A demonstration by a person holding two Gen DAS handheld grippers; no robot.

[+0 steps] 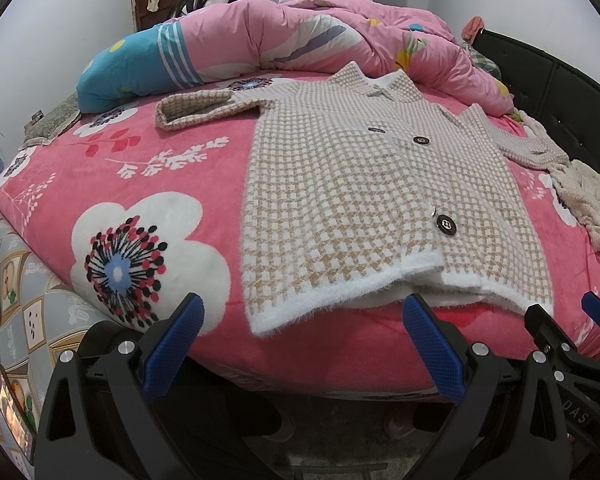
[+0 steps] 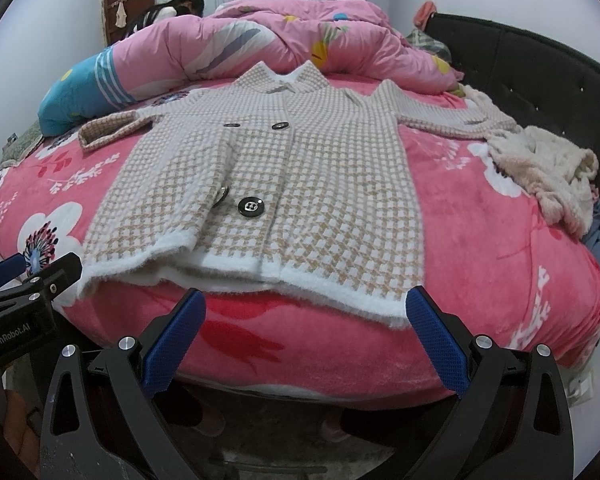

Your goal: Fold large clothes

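A beige-and-white houndstooth knit cardigan [image 1: 364, 184] with black buttons lies flat on the bed, front up, sleeves spread to both sides, white hem toward me. It also shows in the right wrist view [image 2: 284, 184]. My left gripper [image 1: 304, 320] is open and empty, hovering just short of the hem near its left part. My right gripper [image 2: 306, 314] is open and empty, just short of the hem's right part. The right gripper shows at the right edge of the left wrist view [image 1: 568, 328]; the left gripper shows at the left edge of the right wrist view [image 2: 32, 280].
The bed has a pink floral blanket [image 1: 140, 184]. A bunched pink quilt [image 1: 284, 36] lies behind the cardigan. A cream fuzzy garment [image 2: 548, 172] sits at the right by the black headboard [image 2: 540, 76]. A patterned sheet [image 1: 16, 292] hangs at the left.
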